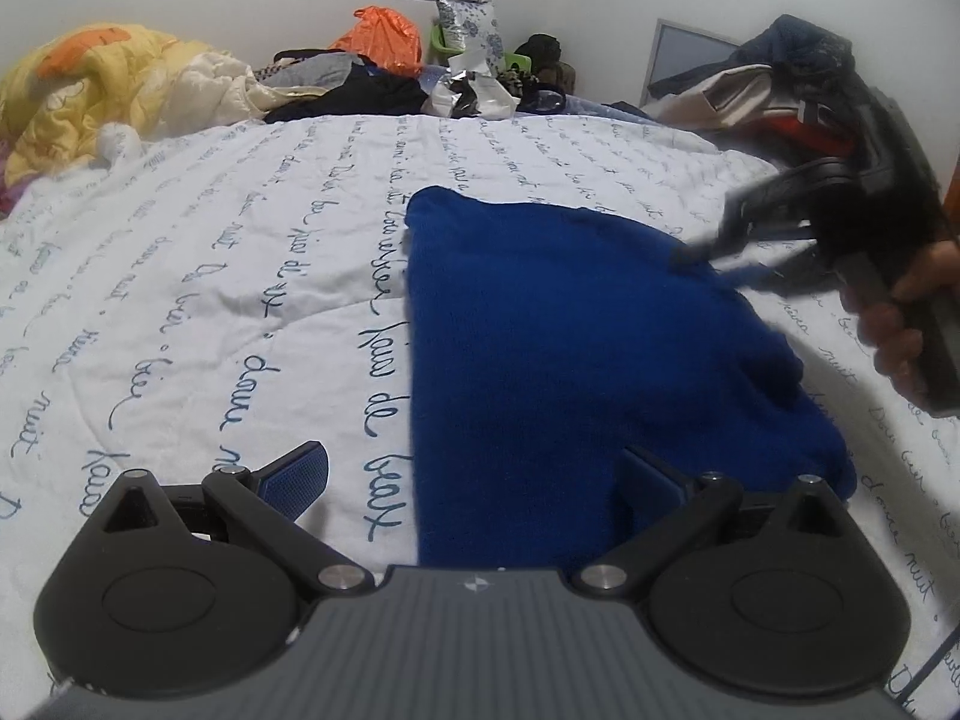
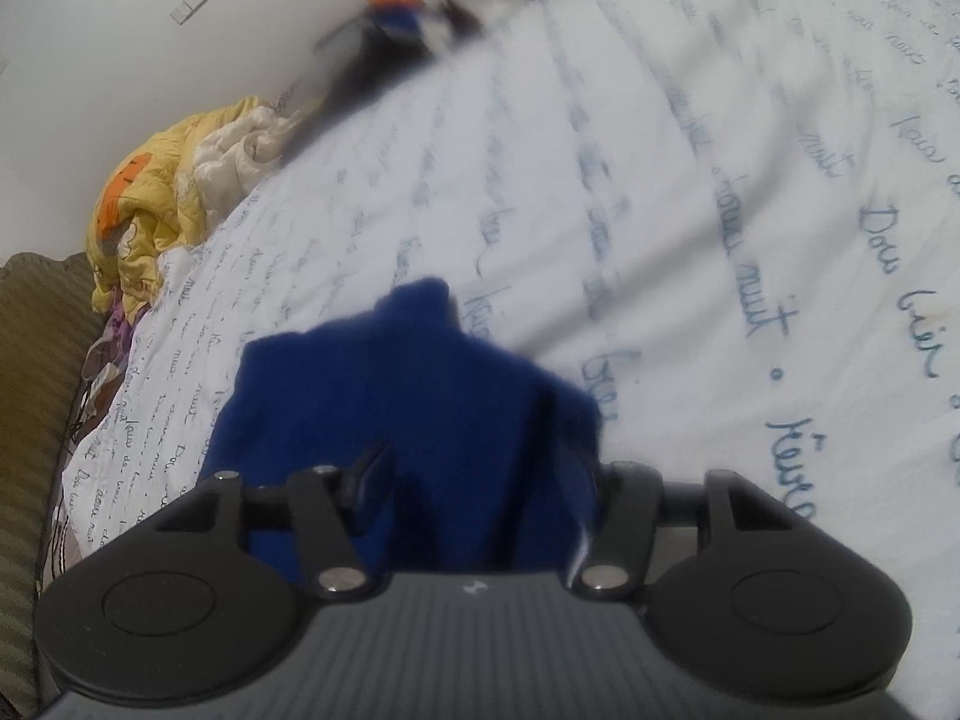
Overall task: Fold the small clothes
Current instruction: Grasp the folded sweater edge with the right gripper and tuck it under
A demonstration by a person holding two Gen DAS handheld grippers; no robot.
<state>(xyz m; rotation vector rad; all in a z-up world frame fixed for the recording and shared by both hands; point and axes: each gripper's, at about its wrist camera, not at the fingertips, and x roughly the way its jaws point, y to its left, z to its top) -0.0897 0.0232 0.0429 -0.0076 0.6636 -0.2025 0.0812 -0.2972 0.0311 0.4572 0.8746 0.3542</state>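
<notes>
My left gripper (image 1: 474, 480) gapes empty; my right gripper (image 2: 480, 474) (blurred) nips the folded royal-blue knit garment (image 1: 558, 324) mid-bed (image 1: 240, 240), apparently squaring its edge.

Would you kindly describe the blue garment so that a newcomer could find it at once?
Start at the white bedspread printed with blue handwriting. Towards its right side lies the blue garment, a folded knit spread flat. It is the only solid deep-blue piece on the open bedspread, apart from the clutter piled by the wall.
</notes>
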